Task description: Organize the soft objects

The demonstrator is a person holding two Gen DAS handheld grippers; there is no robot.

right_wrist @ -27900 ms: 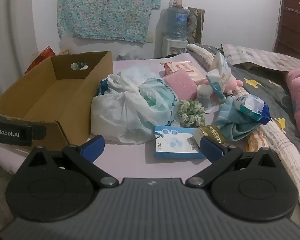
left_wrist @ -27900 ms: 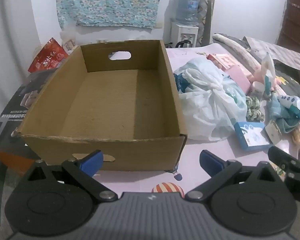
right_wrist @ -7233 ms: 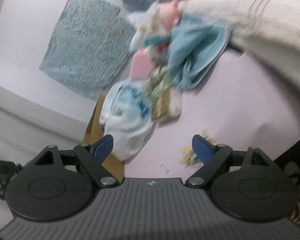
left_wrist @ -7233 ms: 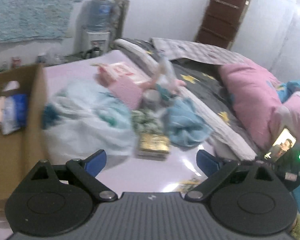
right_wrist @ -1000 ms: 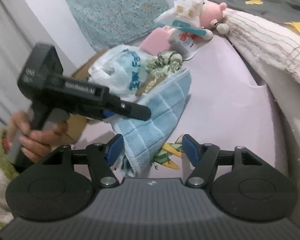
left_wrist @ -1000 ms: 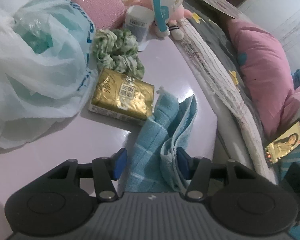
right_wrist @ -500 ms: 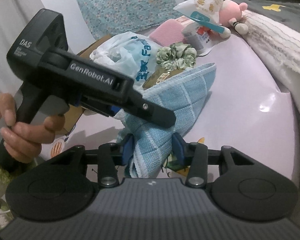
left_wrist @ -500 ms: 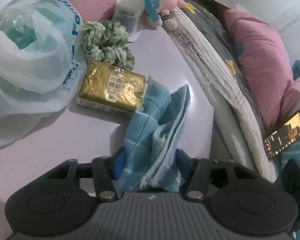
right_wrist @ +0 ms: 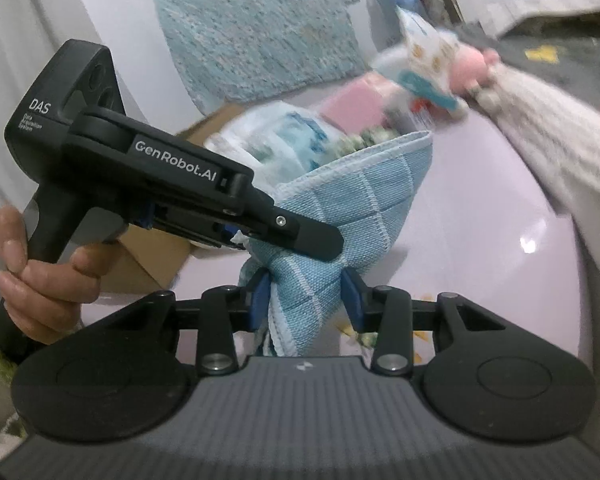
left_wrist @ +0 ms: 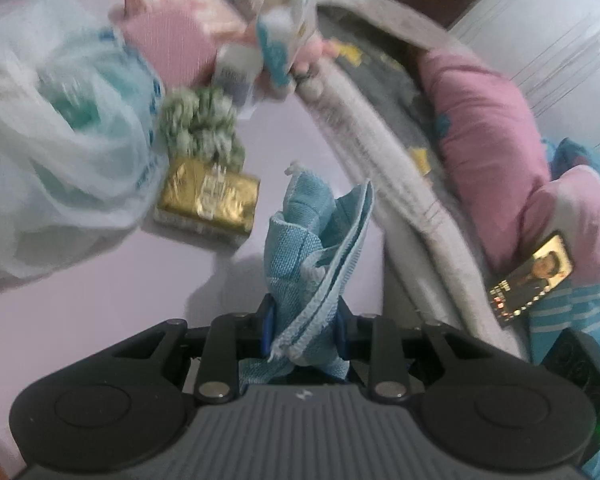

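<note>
Both our tongs, left tongs and right tongs, clamp the blue towel bunched above the pink counter. We should draw the corners apart evenly to fold it.

Both wrist views close, facing shared blue towel; right view catches left gripper.

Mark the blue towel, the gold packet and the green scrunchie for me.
blue towel [right_wrist: 352, 208]: right wrist view, on its checked face above the fingers.
gold packet [left_wrist: 210, 194]: left wrist view, top foil face.
green scrunchie [left_wrist: 198, 124]: left wrist view, middle of the ruffles.
</note>
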